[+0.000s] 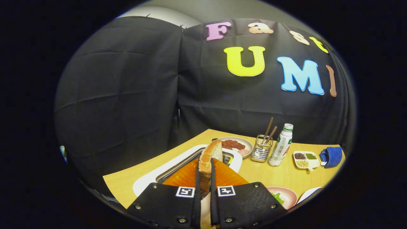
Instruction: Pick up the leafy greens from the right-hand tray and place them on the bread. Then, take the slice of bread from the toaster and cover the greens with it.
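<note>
The tool (204, 178) is clamped on a slice of bread (210, 159), both fingers (197, 187) pressing flat against its two faces so that the slice stands on edge between them, its crust rising beyond the fingertips toward twelve o'clock. The slice sits just above the white toaster (178, 162), whose slot runs from about eight o'clock to two o'clock under the tool; whether the bottom edge of the bread is inside the slot or clear of it cannot be told, since the fingers hide it. The toaster stands on a light wooden tabletop (270, 175). Beyond the bread, at about one o'clock, lies a pale plate (246, 144) with reddish-brown pieces of food on it. At about two o'clock from the tool stand a wire holder (261, 149) with two brown sticks leaning in it and, just beside it, a white bottle (281, 146) with a green cap. Further toward three o'clock is a small divided dish (306, 160) holding dark, green and pale grains, and next to it a blue cloth (331, 156). Close to the fingers at about four o'clock sits a pink tray (286, 194) with leafy greens (278, 197) resting in it, and touching its far side is the rim of a white plate (310, 192).
</note>
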